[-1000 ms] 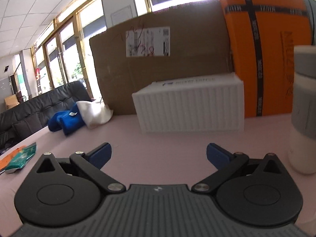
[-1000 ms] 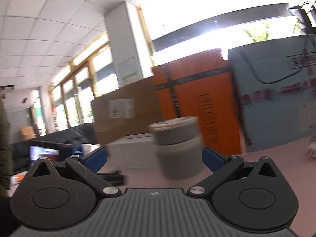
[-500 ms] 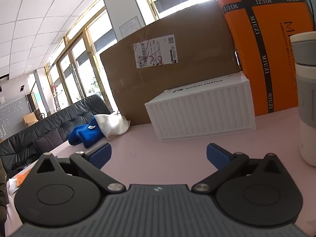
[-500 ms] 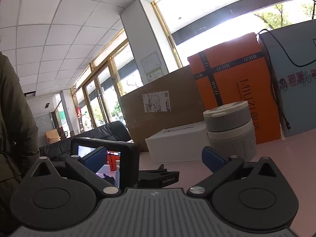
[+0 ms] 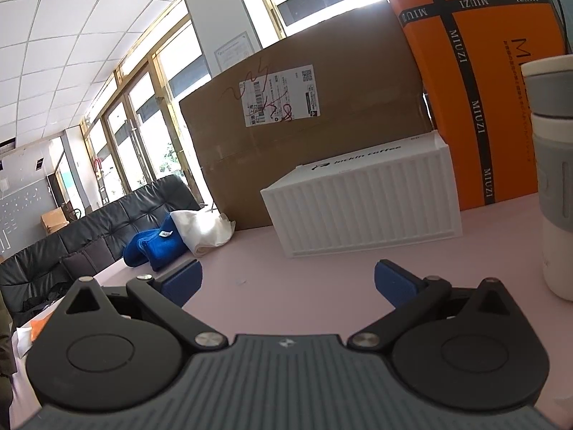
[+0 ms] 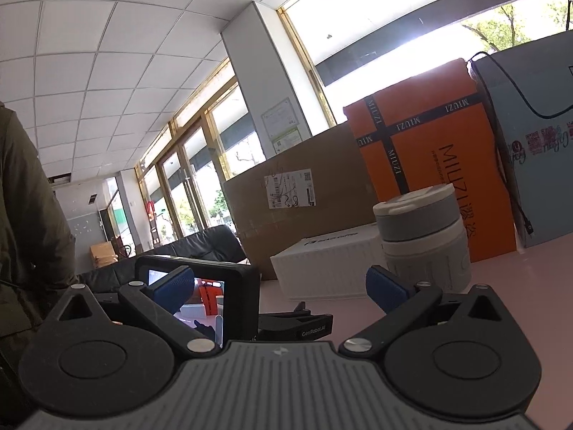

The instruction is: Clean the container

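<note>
A white cup-shaped container with a grey lid and grey sleeve (image 5: 553, 179) stands upright on the pink table at the far right of the left wrist view. It also shows in the right wrist view (image 6: 424, 240), just beyond the right finger. My left gripper (image 5: 288, 283) is open and empty, to the left of the container. My right gripper (image 6: 279, 290) is open and empty, a little short of the container. A blue cloth (image 5: 152, 251) and a white cloth (image 5: 204, 231) lie at the table's far left edge.
A white ribbed box (image 5: 361, 208) sits ahead, backed by a brown cardboard box (image 5: 304, 125) and an orange box (image 5: 476, 82). A light blue box (image 6: 537, 143) stands at the right. The left gripper's camera unit (image 6: 215, 297) lies before my right gripper. A black sofa (image 5: 89, 236) is beyond the table.
Both grippers have shifted left and tilted up a little. The container has slid toward the right in both views. The left gripper's camera unit has come into the right wrist view.
</note>
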Demonstrator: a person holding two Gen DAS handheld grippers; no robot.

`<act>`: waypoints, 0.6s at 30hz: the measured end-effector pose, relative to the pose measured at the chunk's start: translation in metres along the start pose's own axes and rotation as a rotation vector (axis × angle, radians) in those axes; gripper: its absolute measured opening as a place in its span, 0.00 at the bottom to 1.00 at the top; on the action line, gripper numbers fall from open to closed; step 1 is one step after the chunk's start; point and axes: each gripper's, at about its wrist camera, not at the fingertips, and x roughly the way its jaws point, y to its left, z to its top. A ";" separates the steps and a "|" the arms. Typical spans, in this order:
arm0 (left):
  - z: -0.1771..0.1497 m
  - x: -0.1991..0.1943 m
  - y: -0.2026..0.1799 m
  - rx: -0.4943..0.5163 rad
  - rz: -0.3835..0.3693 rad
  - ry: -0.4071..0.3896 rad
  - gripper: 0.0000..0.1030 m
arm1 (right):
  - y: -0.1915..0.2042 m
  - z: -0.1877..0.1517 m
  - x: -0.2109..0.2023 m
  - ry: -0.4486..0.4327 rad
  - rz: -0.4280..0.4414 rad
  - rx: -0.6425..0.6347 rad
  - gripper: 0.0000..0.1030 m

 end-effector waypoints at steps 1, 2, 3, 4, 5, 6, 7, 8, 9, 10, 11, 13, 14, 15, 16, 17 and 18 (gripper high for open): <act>0.000 0.000 0.000 0.000 0.000 -0.001 1.00 | 0.000 0.000 0.000 0.000 0.002 0.000 1.00; 0.000 0.000 0.000 0.000 0.000 -0.002 1.00 | 0.000 0.000 0.000 0.000 0.004 0.000 1.00; 0.000 0.000 0.000 0.000 0.001 -0.002 1.00 | 0.000 -0.001 0.000 0.000 0.005 -0.001 1.00; 0.000 -0.001 0.000 0.000 0.001 -0.003 1.00 | 0.000 -0.001 0.001 0.002 0.006 0.000 1.00; 0.000 -0.001 0.000 0.001 0.001 -0.003 1.00 | 0.002 -0.002 0.005 0.002 0.003 -0.001 1.00; 0.000 -0.001 0.000 0.001 0.001 -0.003 1.00 | 0.003 -0.003 0.006 0.002 0.003 0.001 1.00; 0.000 -0.001 0.000 0.000 0.002 -0.004 1.00 | 0.003 -0.003 0.007 0.002 0.005 0.002 1.00; -0.001 -0.001 0.000 0.000 0.002 -0.004 1.00 | 0.002 -0.003 0.008 0.002 0.007 0.003 1.00; -0.001 -0.001 0.000 0.000 0.003 -0.004 1.00 | 0.002 -0.004 0.008 0.003 0.009 0.004 1.00; 0.000 -0.001 0.000 0.000 0.004 -0.004 1.00 | 0.002 -0.004 0.009 0.003 0.009 0.003 1.00; 0.000 0.000 -0.001 0.003 0.008 -0.009 1.00 | 0.001 -0.004 0.009 0.003 0.009 0.002 1.00; 0.001 0.000 -0.002 0.004 0.011 -0.011 1.00 | 0.000 -0.004 0.007 -0.001 0.006 0.003 1.00; 0.001 -0.001 -0.001 0.004 0.010 -0.010 1.00 | -0.002 -0.002 0.004 -0.005 0.006 0.007 1.00; 0.001 -0.001 -0.001 0.003 0.011 -0.009 1.00 | -0.003 -0.002 0.004 -0.006 0.005 0.011 1.00; 0.001 0.000 -0.001 0.002 0.010 -0.007 1.00 | -0.004 -0.002 0.005 -0.007 0.005 0.015 1.00; 0.000 0.000 -0.001 0.002 0.009 -0.006 1.00 | -0.004 -0.002 0.006 -0.007 0.006 0.019 1.00; 0.000 -0.001 -0.001 0.001 0.011 -0.006 1.00 | -0.003 -0.002 0.007 -0.008 0.009 0.021 1.00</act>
